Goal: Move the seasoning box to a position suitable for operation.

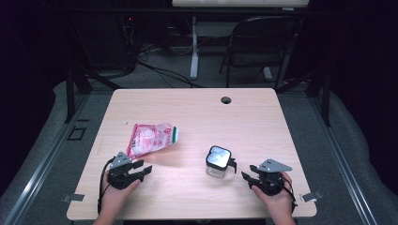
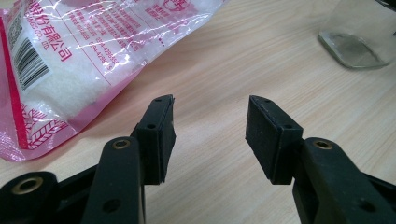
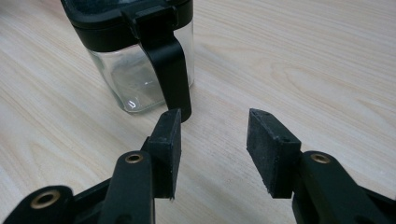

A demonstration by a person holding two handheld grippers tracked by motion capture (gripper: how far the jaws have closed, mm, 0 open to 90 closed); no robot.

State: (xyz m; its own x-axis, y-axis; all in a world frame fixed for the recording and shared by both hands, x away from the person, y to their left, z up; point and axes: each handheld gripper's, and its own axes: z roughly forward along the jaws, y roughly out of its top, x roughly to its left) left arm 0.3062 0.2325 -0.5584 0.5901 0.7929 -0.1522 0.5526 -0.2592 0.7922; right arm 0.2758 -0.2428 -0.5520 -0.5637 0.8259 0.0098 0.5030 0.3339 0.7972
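Note:
A pink and clear plastic bag point(image 1: 149, 138) of white grains lies flat on the wooden table point(image 1: 197, 112), left of centre. To its right stands a small glass jar point(image 1: 218, 161) with a black lid and a black handle. My left gripper point(image 1: 142, 168) rests low near the front edge, open, just below the bag point(image 2: 70, 60) and apart from it. The jar's base point(image 2: 357, 42) shows far off in the left gripper view. My right gripper point(image 1: 248, 174) is open, its jaws just short of the jar's handle point(image 3: 170, 70), with nothing between them.
A round cable hole point(image 1: 226, 100) sits near the table's far edge. A folding chair point(image 1: 260, 42) and a white stand point(image 1: 194, 47) are on the floor behind. Metal clips point(image 1: 72, 198) mark the table's front corners.

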